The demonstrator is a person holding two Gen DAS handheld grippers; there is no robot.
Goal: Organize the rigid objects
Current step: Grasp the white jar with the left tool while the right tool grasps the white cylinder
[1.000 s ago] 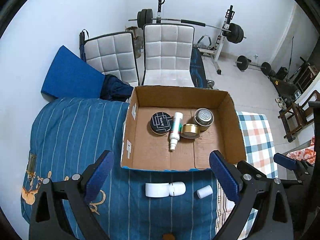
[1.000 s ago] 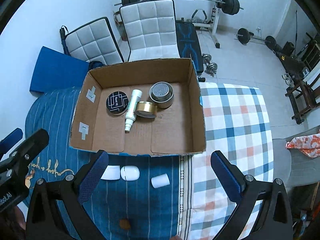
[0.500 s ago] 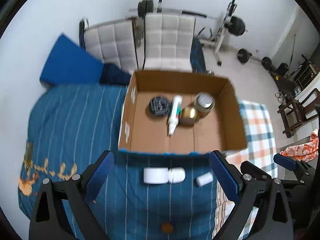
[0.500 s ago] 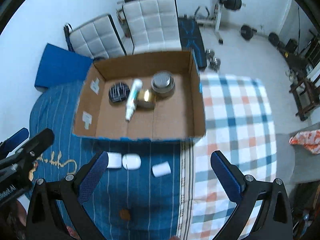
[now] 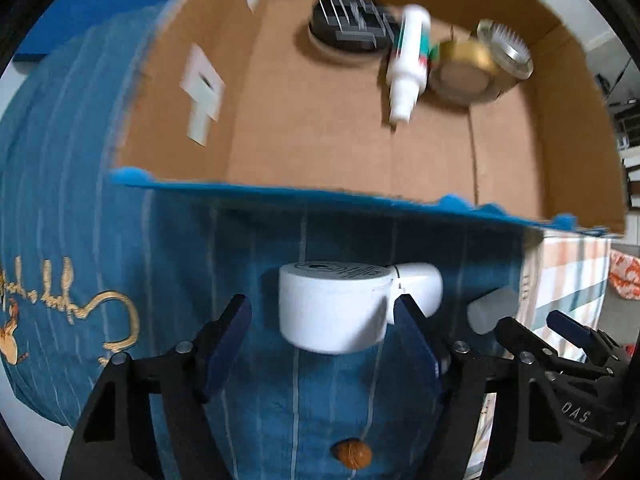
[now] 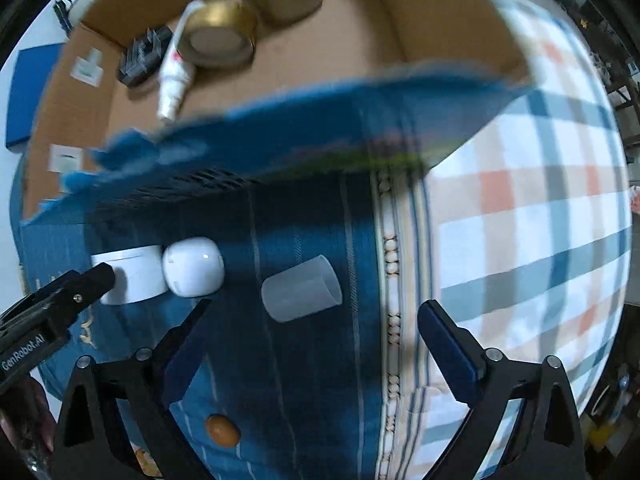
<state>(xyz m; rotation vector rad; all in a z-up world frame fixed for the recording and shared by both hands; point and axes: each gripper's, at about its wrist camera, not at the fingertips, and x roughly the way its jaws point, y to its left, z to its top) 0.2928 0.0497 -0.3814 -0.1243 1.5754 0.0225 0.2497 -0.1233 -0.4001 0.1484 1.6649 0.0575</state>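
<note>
Both claws low over the striped blue cloth, in front of the cardboard box [image 5: 552,152].

The left claw [image 5: 322,322] is spread wide around the white jar [image 5: 332,306], fingers apart from it; a white cap [image 6: 193,267] lies touching the jar. The right claw [image 6: 316,334] gapes wide just short of the clear cup [image 6: 300,293], which lies on its side.

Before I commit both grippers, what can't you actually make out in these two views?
- Left view: whether the left gripper touches the white jar; motion blur.
- Left view: clear cap, blurred, partly behind the right gripper.
- Right view: box front wall smeared; jar partly behind the left finger.
- Black tin: label unreadable.
</note>
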